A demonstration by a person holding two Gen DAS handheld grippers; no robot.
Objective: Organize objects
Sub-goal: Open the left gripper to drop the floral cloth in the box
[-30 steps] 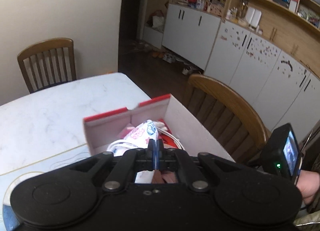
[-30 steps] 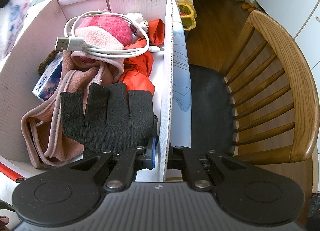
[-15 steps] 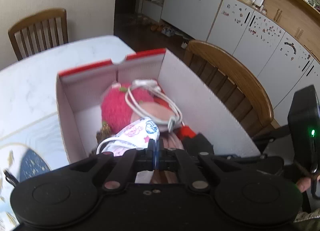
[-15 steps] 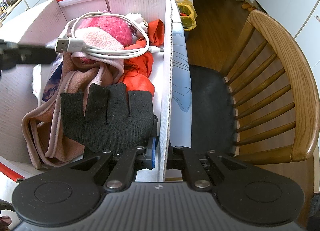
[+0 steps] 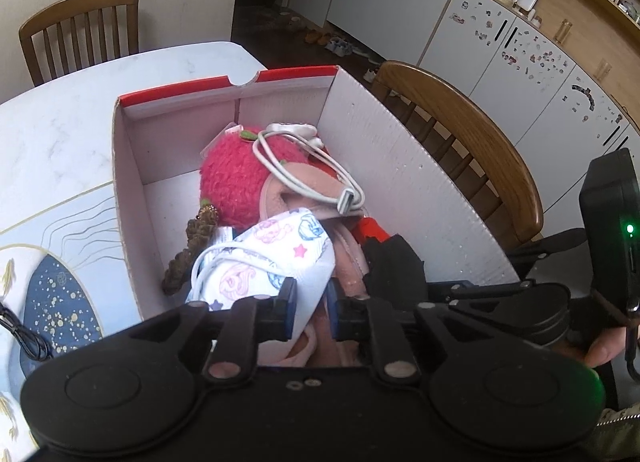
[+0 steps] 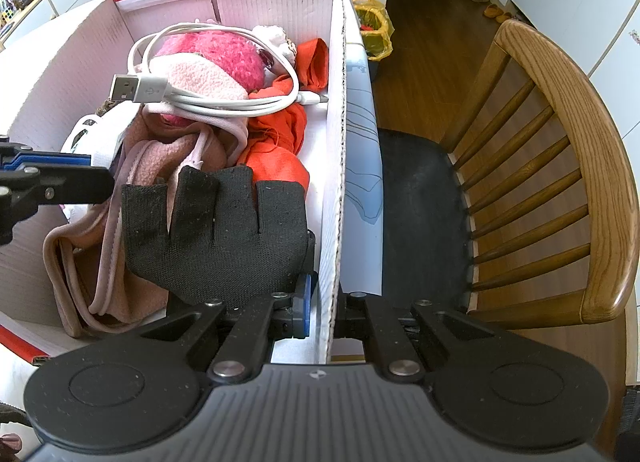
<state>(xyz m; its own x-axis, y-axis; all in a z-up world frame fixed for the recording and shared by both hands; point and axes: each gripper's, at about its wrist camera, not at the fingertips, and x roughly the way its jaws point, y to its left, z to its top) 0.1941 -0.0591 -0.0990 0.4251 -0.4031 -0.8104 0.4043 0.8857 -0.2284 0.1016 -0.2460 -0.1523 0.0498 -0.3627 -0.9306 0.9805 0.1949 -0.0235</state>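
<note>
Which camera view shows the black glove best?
The right wrist view: the black glove lies spread flat, all its fingers visible, over the box contents. The left wrist view shows only a dark crumpled part near the box wall.

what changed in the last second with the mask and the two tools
The left tool carried the printed face mask forward and down into the box, then opened, letting it go. The right tool stayed clamped on the box wall, and the black glove and white cable did not move.
</note>
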